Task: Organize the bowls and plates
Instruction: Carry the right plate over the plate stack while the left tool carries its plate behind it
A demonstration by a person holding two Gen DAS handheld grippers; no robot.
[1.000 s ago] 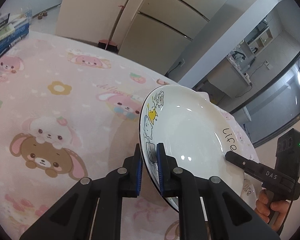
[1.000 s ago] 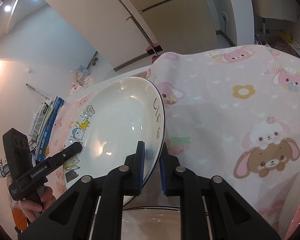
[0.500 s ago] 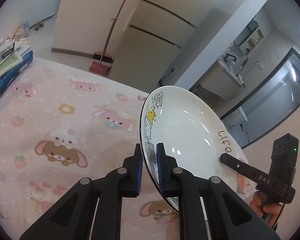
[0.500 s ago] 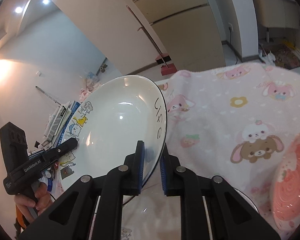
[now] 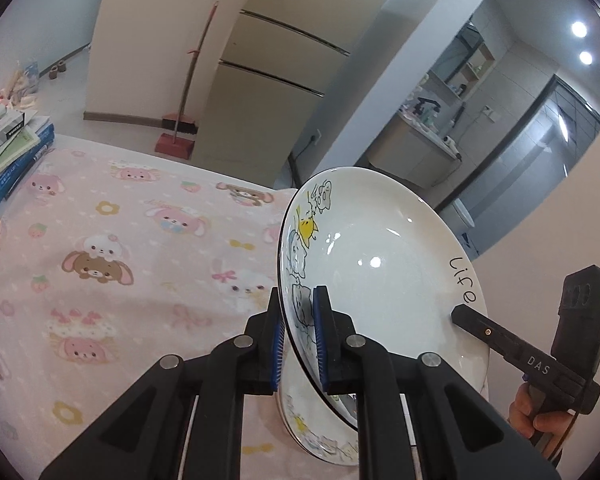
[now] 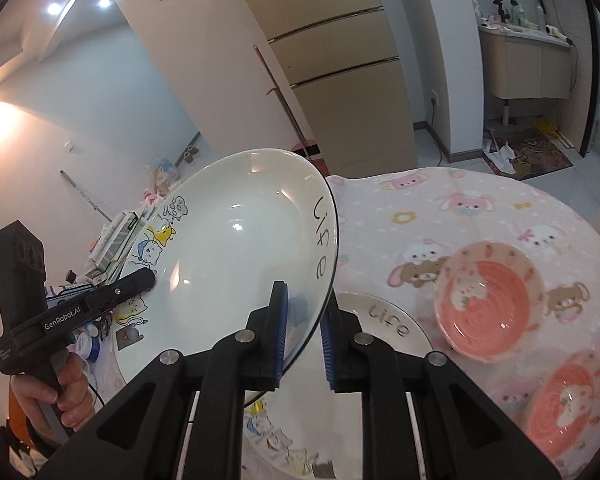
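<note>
We hold 1 white plate (image 5: 384, 276) between both grippers, lifted clear of the tabletop (image 5: 112, 264) and tilted steeply. The left gripper (image 5: 296, 336) has its fingers nearly closed on the rim at the side printed with cartoon cats, 1 blue pad on each face of the plate. The right gripper (image 6: 304, 340) pinches the opposite rim, just below the word "Life", and its fingers are likewise drawn almost together on the porcelain (in the right wrist view a sliver of space shows beside the right pad, so we cannot tell how firmly that pad presses). In the left wrist view the right gripper's black tip lies on the rim near "Life", with a hand (image 5: 540, 416) wrapped around its handle; in the right wrist view a hand (image 6: 60, 388) grips the left gripper's handle.

Directly below the raised plate lies a second plate (image 6: 384, 328) with the same "Life" lettering and cat drawings, flat on the pink cartoon tablecloth (image 6: 460, 216). To its right sit 2 pink bowls, 1 nearer the middle (image 6: 488, 300) and 1 closer to the table edge (image 6: 564, 404), standing apart from each other. A stack of books (image 5: 8, 148) rests at the far left edge of the tabletop.
</note>
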